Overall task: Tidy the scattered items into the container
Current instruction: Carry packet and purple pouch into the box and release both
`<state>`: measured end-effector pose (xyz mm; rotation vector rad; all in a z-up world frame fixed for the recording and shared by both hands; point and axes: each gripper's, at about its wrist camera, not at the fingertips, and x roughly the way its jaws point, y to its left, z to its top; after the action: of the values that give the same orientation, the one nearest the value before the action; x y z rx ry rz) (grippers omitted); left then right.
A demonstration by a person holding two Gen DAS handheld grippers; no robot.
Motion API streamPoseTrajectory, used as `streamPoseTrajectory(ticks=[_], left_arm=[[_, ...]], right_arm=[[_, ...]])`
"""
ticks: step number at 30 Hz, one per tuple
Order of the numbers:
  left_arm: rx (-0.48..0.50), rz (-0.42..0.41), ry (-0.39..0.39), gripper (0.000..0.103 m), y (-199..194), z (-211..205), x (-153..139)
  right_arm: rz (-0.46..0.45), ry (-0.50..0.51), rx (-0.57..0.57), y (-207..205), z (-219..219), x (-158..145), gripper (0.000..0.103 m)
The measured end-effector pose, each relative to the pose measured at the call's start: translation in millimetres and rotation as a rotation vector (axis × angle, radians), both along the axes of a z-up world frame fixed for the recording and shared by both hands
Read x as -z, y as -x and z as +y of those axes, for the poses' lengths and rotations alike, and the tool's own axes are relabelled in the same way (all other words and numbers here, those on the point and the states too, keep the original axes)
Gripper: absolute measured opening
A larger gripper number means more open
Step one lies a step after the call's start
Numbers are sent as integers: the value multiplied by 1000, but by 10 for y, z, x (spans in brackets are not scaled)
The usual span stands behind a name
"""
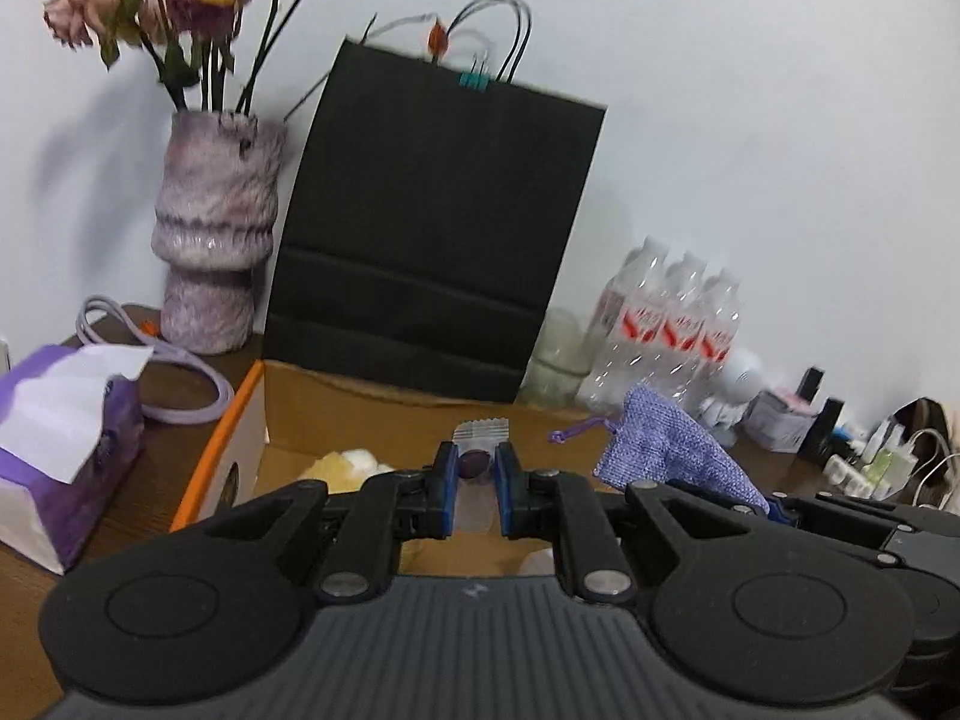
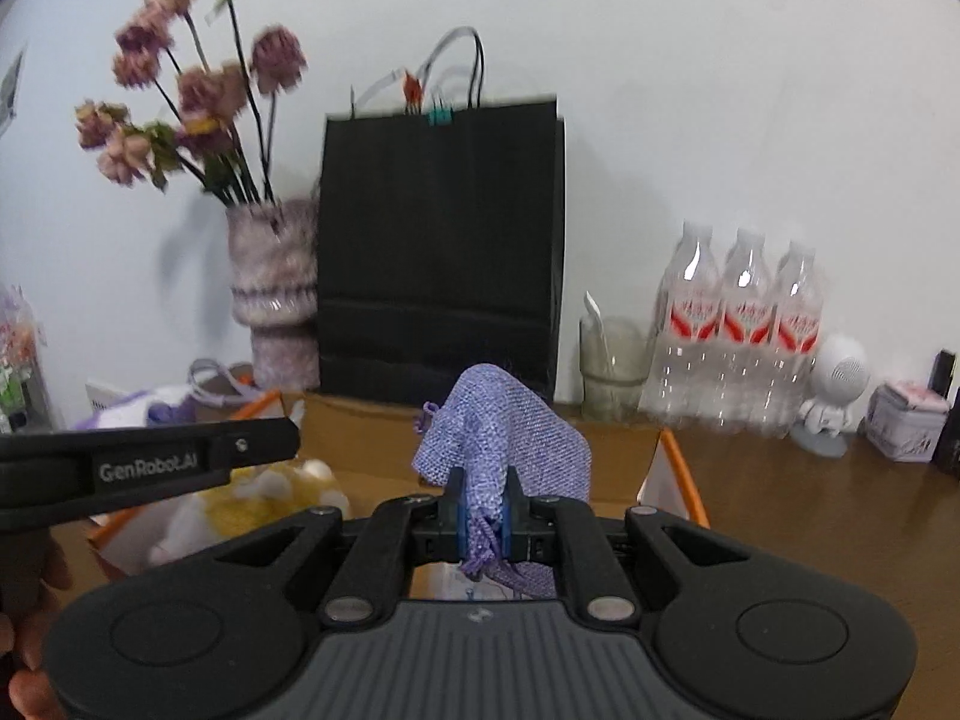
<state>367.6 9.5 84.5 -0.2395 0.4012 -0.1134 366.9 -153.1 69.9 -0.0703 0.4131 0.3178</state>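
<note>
Both grippers are matte black with blue finger pads [image 1: 445, 483], silver pivot screws and a ribbed grey base. The left gripper [image 2: 150, 468] bears white "GenRobot.AI" lettering. Bare fingers [image 2: 27, 630] show at the frame edge.

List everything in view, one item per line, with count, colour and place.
cardboard box: one, brown with orange edge, front centre of the desk
plush toy: one, yellow and white, inside the box
snack packet: one, clear with a dark piece inside, in left gripper
pouch: one, lilac woven, in right gripper above the box
paper bag: one, black, behind the box
vase: one, mauve, with dried pink flowers, left of bag
tissue pack: one, purple, far left
bottles: three, clear, red labels, right of bag
left gripper: closed on packet
right gripper: closed on pouch
</note>
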Motion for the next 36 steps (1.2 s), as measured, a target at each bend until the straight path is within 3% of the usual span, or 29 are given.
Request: streamPoseTrajectory(ticks=[7,9,10,11,12,13,14,17,21,29,36], left_arm=[[1,58,-49,15,-111,-48,160],[-7,68,-45,28,-110,-33,162],[-8,70,-40,49,-100,-22,152],[-12,69,-36,78,-81,-14,135],[-21,68,-43,90,-61,-19,108],[-39,59,-62,103,-31,-34,69],[-54,42,-83,103,2,-48,34],[-76,21,-129,103,64,-72,-55],[-81,30,-95,103,82,-22,-102],[-88,48,-81,103,81,7,-112],[-73,3,-72,103,226,-1,-235]], right_arm=[[73,13,-4,-156,-42,188,13],[96,2,-18,-176,-62,202,21],[100,-1,-27,-172,-65,198,37],[103,2,-37,-163,-62,185,63],[100,8,-45,-145,-55,167,75],[92,15,-50,-122,-49,142,96],[85,19,-58,-100,-49,113,102],[102,-3,-83,-65,-84,21,103],[159,-49,-63,-83,-171,-47,103],[163,-34,-32,-74,-183,-58,103],[144,-16,-41,8,-139,-126,103]])
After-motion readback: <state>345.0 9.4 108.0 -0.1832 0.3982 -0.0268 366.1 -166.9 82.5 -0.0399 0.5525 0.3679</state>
